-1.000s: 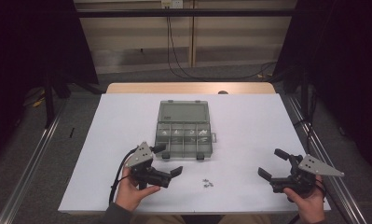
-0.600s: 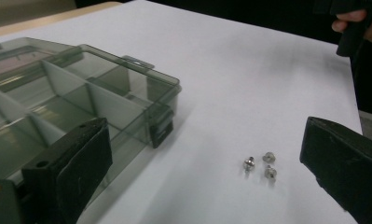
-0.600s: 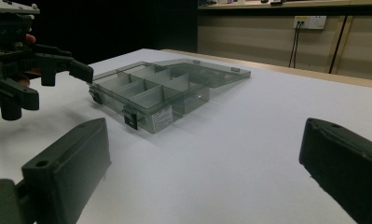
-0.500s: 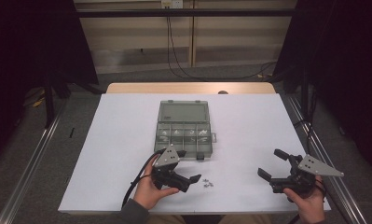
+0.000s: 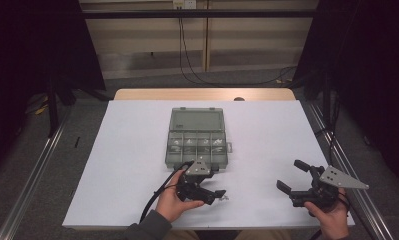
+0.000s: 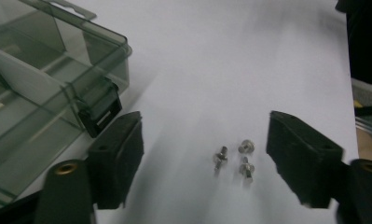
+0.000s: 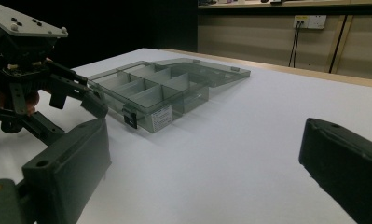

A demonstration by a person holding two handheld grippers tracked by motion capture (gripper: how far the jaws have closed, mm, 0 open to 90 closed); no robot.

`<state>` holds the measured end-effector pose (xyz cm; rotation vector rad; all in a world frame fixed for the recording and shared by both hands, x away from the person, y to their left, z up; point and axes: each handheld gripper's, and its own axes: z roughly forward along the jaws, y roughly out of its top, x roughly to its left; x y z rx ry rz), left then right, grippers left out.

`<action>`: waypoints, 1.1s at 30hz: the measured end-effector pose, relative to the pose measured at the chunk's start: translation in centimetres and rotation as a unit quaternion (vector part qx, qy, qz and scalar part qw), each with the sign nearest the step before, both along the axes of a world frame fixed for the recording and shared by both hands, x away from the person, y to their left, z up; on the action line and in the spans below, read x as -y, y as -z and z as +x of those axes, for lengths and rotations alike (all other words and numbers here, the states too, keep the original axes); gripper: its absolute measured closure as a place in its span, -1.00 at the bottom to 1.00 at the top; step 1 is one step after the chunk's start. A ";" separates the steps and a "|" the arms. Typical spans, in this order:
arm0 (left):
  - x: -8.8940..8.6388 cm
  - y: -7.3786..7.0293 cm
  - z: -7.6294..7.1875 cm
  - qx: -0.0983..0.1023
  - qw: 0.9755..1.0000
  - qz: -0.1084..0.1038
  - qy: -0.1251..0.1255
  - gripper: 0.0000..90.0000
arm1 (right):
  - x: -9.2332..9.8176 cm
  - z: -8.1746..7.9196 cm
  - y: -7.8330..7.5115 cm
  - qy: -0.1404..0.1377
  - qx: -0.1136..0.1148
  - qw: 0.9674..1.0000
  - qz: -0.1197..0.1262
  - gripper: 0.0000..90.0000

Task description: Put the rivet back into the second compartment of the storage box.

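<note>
Three small screws are lying loose on the white tabletop, and I am holding my left gripper over them, its fingers standing on either side without touching any. Those fingers have just been closing in and are sitting partway spread, with the screws between them. At ten o'clock from the screws in the left gripper view, the clear compartment box is lying open, its black latch facing my fingers. A white label is showing on the box's front wall, but its writing is too small for me to read. I am resting my right gripper at three o'clock from the left one in the high view, well apart, fingers spread wide and holding nothing.
</note>
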<state>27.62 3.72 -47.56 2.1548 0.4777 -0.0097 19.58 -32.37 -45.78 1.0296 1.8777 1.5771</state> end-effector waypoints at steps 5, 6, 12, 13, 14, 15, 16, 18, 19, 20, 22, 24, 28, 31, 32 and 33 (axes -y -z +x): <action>0.6 0.2 -0.2 0.000 0.999 0.042 0.000 0.01 | 0.0 0.0 0.0 -0.001 -0.002 1.000 0.001 -0.96; 0.7 0.2 -0.2 -0.003 0.999 0.045 0.003 0.09 | 0.0 0.0 0.0 -0.002 -0.001 1.000 -0.001 -0.96; 1.1 0.2 -0.3 0.005 0.998 0.061 0.006 0.28 | -0.1 0.0 0.0 -0.004 -0.003 1.000 -0.002 -0.96; 1.2 0.3 -0.3 0.003 0.998 0.060 0.006 0.31 | -0.1 0.0 0.1 -0.003 -0.004 1.000 -0.001 -0.96; 1.2 0.3 -0.3 0.003 0.998 0.060 0.006 0.33 | -0.1 0.0 0.1 -0.003 -0.004 1.000 -0.001 -0.96; 1.3 0.4 -0.3 0.006 0.998 0.065 0.008 0.37 | -0.1 0.0 0.0 -0.003 -0.003 1.000 -0.002 -0.96; 1.3 0.4 -0.3 0.010 0.997 0.072 0.012 0.39 | -0.1 0.0 0.0 -0.003 -0.003 1.000 -0.002 -0.96; 1.4 0.4 -0.4 0.011 0.997 0.072 0.015 0.42 | -0.1 0.0 0.0 -0.003 -0.002 1.000 -0.002 -0.96; 1.4 0.3 -0.4 0.011 0.997 0.074 0.017 0.48 | -0.1 0.0 0.0 -0.004 -0.002 1.000 -0.002 -0.96; 1.4 0.3 -0.5 0.013 0.997 0.074 0.017 0.52 | -0.1 0.0 0.0 -0.003 -0.003 1.000 -0.002 -0.96; 1.5 0.3 -0.6 0.016 0.997 0.076 0.023 0.61 | -0.1 0.0 0.0 -0.003 -0.004 1.000 -0.003 -0.96; 1.5 0.3 -0.6 0.014 0.996 0.079 0.029 0.74 | -0.1 0.0 0.0 -0.003 -0.004 1.000 -0.003 -0.96; 1.5 0.3 -0.7 0.005 0.996 0.078 0.034 0.90 | -0.1 0.0 0.0 -0.003 -0.004 1.000 -0.002 -0.96; 1.5 0.3 -0.7 0.002 0.996 0.078 0.035 0.96 | -0.1 0.0 0.1 -0.004 -0.003 1.000 -0.004 -0.96; 1.5 0.3 -0.6 0.001 0.996 0.078 0.034 0.96 | -0.1 0.0 0.1 -0.005 -0.004 1.000 -0.003 -0.96; 1.5 0.3 -0.7 -0.001 0.997 0.075 0.031 0.96 | -0.1 0.0 0.1 -0.004 -0.003 1.000 -0.004 -0.96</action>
